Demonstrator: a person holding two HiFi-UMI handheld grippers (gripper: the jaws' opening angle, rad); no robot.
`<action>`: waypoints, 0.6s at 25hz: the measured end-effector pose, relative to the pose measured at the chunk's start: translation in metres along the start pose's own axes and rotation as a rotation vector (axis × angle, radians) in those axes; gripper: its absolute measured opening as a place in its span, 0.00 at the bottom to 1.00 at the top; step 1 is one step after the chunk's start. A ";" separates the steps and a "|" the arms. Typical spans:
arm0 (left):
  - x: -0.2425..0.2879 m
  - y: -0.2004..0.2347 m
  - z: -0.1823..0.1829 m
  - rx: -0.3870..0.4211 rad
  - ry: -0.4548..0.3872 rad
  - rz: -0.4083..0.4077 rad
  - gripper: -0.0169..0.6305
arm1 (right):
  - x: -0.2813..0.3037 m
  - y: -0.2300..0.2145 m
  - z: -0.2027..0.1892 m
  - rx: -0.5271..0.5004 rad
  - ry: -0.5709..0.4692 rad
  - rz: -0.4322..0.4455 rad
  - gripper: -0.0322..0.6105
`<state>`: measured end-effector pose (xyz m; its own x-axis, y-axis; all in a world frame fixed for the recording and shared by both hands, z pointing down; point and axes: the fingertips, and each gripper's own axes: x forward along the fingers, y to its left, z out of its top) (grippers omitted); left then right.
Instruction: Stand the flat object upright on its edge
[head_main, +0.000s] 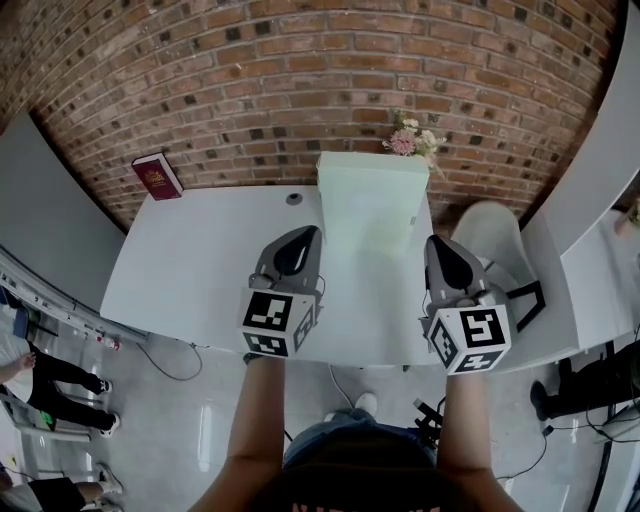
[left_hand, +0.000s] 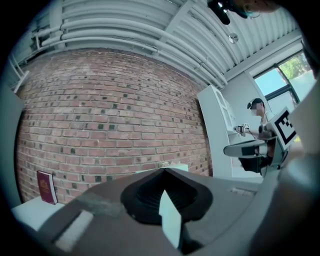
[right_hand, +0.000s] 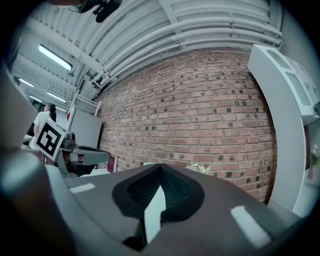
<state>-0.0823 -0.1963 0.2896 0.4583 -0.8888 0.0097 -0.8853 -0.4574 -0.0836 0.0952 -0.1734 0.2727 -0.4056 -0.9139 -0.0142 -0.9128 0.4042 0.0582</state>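
A dark red book (head_main: 157, 176) stands upright on the far left corner of the white table (head_main: 190, 270), against the brick wall. The left gripper view shows this book (left_hand: 46, 186) low at the left. My left gripper (head_main: 300, 236) hovers over the table's front middle, shut with nothing between its jaws (left_hand: 164, 173). My right gripper (head_main: 437, 244) is level with it to the right, also shut and empty (right_hand: 160, 168). Both point toward the wall, and each sees the other from the side.
A tall pale box (head_main: 372, 205) stands at the table's back middle, between the grippers, with flowers (head_main: 412, 138) behind it. A small round fitting (head_main: 294, 198) lies left of the box. A white chair (head_main: 490, 235) stands at the right. A person (head_main: 50, 375) stands on the floor at the left.
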 end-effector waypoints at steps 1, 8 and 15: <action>-0.002 0.000 0.004 0.005 -0.004 0.002 0.03 | -0.002 0.000 0.002 0.007 -0.004 -0.007 0.05; -0.016 -0.009 0.027 -0.014 -0.048 -0.005 0.03 | -0.016 0.008 0.027 -0.019 -0.041 -0.014 0.05; -0.023 -0.007 0.037 0.013 -0.072 0.010 0.03 | -0.019 0.009 0.036 -0.077 -0.043 -0.046 0.05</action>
<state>-0.0838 -0.1721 0.2527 0.4544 -0.8886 -0.0624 -0.8889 -0.4478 -0.0964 0.0933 -0.1515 0.2378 -0.3667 -0.9283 -0.0612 -0.9247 0.3565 0.1335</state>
